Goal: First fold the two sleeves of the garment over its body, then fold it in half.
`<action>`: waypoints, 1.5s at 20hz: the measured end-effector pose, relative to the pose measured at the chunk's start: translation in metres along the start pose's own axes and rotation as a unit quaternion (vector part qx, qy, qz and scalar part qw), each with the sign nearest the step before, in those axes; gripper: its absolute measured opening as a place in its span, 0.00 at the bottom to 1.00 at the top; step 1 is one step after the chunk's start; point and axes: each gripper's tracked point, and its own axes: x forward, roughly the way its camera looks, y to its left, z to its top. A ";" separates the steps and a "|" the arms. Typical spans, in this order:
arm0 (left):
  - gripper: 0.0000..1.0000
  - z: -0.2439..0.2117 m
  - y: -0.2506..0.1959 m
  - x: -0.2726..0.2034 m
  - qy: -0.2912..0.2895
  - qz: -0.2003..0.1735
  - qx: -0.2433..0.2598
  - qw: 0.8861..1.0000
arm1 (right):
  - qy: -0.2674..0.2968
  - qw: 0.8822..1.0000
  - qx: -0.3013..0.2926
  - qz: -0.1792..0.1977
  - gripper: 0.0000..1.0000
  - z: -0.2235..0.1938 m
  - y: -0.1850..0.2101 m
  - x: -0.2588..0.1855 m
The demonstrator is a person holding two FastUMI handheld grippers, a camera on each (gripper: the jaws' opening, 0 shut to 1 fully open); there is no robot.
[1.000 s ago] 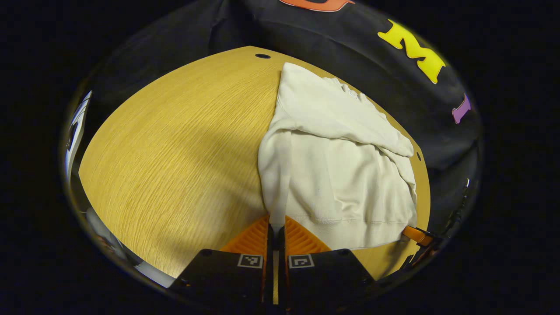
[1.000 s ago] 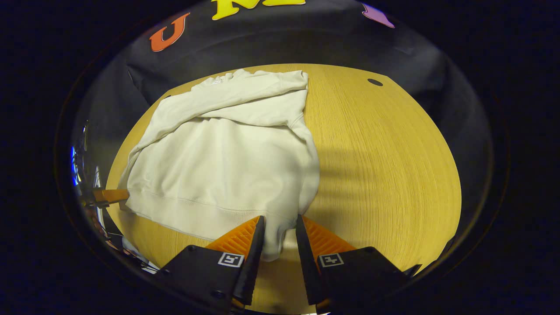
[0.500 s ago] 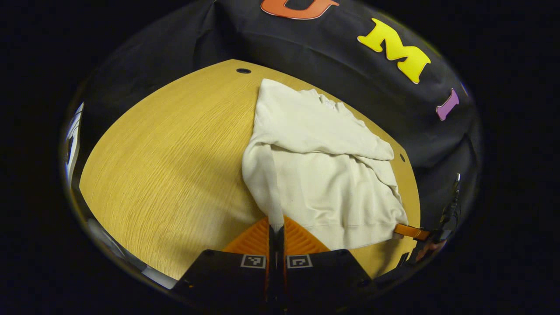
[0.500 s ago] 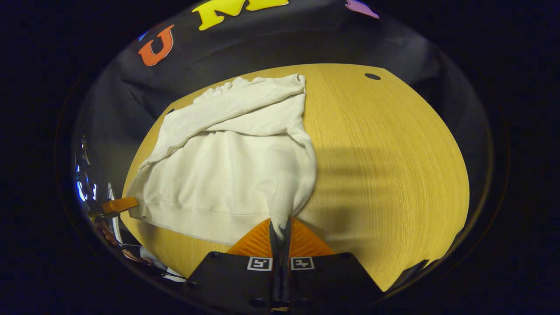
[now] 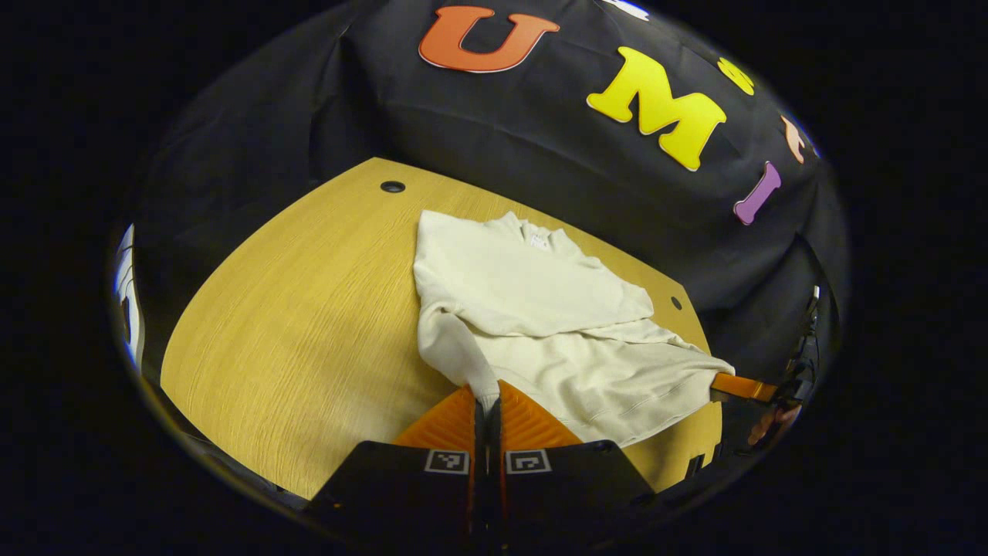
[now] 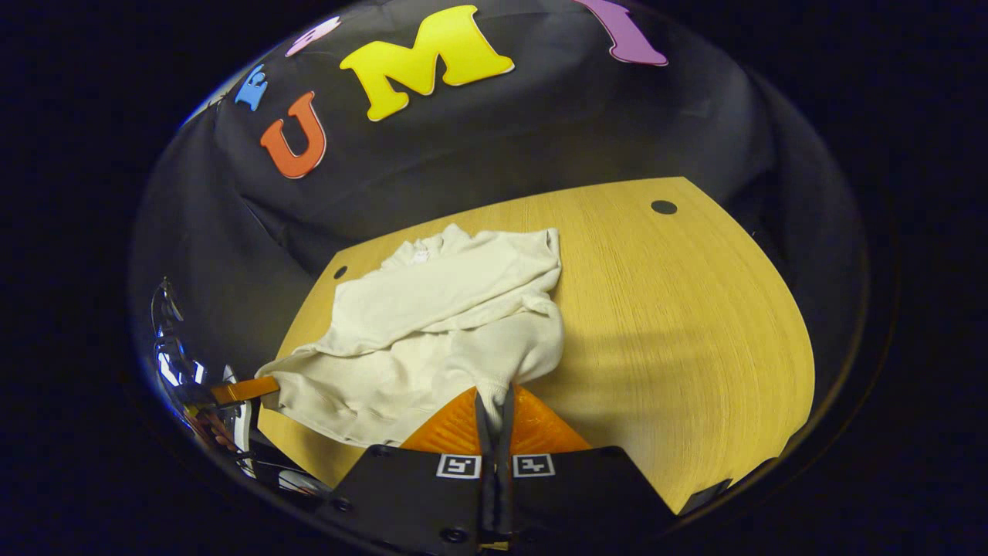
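A cream sweatshirt [image 5: 540,324] lies on the wooden table [image 5: 293,324] with both sleeves folded across its chest. My left gripper [image 5: 486,405] is shut on the hem's left corner, which is lifted off the table. In the right gripper view the sweatshirt [image 6: 432,324] has its hem raised, and my right gripper [image 6: 494,409] is shut on the other hem corner. The right gripper [image 5: 741,386] appears at the far edge of the left gripper view, holding the cloth. The left gripper [image 6: 243,390] shows at the left of the right gripper view.
Bare wood stretches to the left of the garment [image 5: 270,347] and to its right [image 6: 679,332]. Small round holes [image 5: 392,186] [image 6: 663,207] mark the table's far corners. The booth's black cloth wall [image 5: 540,154] hangs close behind the collar.
The right gripper closed on the hem corner. Both grippers then rose, lifting the hem off the table; the garment's lower half now slopes up from the table.
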 end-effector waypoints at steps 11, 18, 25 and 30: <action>0.03 0.163 -0.026 0.056 -0.058 -0.030 0.005 0.998 | -0.057 0.997 -0.024 0.044 0.01 0.181 0.056 0.053; 0.03 0.199 -0.004 0.162 -0.062 -0.015 -0.002 0.998 | -0.062 0.996 -0.028 0.054 0.01 0.212 0.046 0.172; 0.04 0.190 0.025 0.251 -0.078 0.001 -0.030 0.997 | -0.062 0.997 -0.016 0.033 0.01 0.197 0.017 0.266; 0.04 0.179 0.043 0.287 -0.092 0.042 -0.003 0.995 | -0.051 0.998 -0.025 0.003 0.03 0.179 0.007 0.303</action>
